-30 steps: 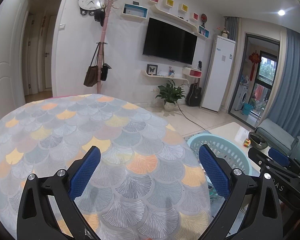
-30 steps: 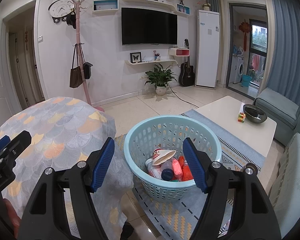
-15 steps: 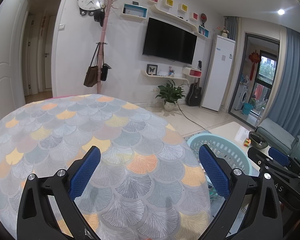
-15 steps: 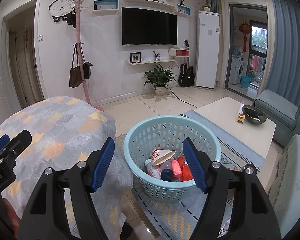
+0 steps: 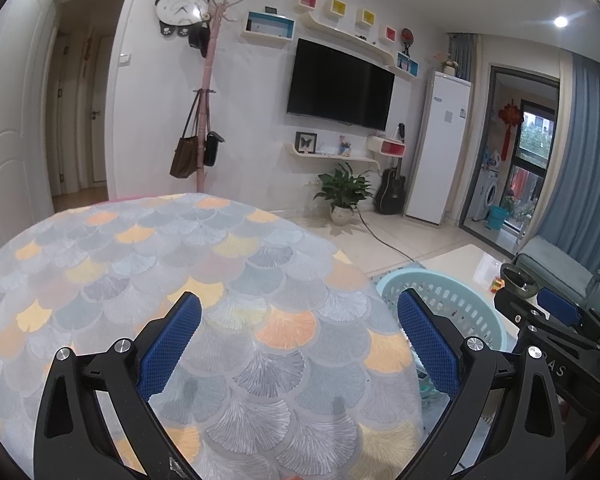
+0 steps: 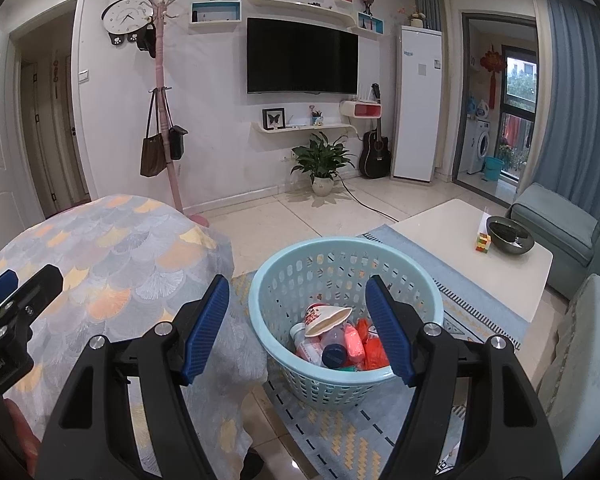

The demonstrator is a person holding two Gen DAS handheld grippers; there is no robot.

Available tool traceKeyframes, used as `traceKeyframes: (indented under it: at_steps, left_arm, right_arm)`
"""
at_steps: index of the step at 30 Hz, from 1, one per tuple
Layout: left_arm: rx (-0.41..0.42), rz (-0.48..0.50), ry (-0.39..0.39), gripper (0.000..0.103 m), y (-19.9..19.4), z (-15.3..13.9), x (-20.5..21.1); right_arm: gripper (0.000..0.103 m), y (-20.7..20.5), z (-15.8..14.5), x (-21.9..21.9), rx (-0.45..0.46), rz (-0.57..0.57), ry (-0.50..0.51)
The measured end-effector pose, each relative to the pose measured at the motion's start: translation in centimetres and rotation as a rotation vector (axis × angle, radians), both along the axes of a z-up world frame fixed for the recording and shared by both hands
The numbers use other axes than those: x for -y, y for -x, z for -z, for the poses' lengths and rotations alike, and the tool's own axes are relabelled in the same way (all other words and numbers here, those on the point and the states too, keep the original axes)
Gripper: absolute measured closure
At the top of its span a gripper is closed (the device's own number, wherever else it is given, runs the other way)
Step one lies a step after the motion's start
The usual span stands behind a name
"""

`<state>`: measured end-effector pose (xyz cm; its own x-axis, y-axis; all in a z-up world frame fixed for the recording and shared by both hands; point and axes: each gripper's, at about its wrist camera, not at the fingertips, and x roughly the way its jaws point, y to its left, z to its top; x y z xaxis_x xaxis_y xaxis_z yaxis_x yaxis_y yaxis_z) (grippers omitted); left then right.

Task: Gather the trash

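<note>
The basket (image 6: 260, 300) stands open-topped on the floor just beside the cloth-covered counter (image 5: 160, 248); its mouth is unblocked above the trash (image 6: 332, 340) piled low inside. The counter's draped edge crowds the basket's left side.

Home living rm: TV (image 6: 302, 56), sofa (image 6: 556, 229)

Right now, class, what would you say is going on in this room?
A person holds a hand-held gripper in each hand; both are open and hold nothing. The left one hovers over the scallop-patterned tablecloth. The right one points at the light blue basket on the floor, which already contains a paper cup and bottles.
</note>
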<state>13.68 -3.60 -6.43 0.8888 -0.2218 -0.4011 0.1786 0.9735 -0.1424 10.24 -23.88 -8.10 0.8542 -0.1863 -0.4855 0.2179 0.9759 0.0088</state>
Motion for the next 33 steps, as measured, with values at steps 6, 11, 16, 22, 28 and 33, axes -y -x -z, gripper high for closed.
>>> traceKeyframes:
  at_steps: [6,11,16,22,28,33]
  left_arm:
    - [-0.009,0.009,0.002,0.008,-0.3,0.2,-0.2]
    - [-0.010,0.005,0.002,0.008,-0.4,0.2,-0.3]
    - [-0.025,0.003,0.013,0.008,-0.5,0.2,-0.5]
    - [-0.021,-0.017,-0.021,0.008,0.2,-0.7,-0.9]
    - [-0.028,-0.036,-0.038,0.008,1.0,-2.0,-2.4]
    - [-0.009,-0.076,-0.026,0.008,2.0,-3.1,-4.5]
  right_arm:
    - [0.036,-0.2,-0.1,0.0,-0.004,0.001,-0.002]
    - [0.036,-0.3,-0.1,0.0,-0.004,-0.001,-0.004]
    - [0.036,-0.3,-0.1,-0.1,-0.002,-0.007,-0.002]
    - [0.036,-0.1,-0.5,-0.4,0.008,-0.011,-0.002]
    - [0.036,0.4,-1.7,-0.9,0.019,-0.024,0.006]
    - [0.036,0.9,-3.1,-2.2,0.038,-0.039,0.012]
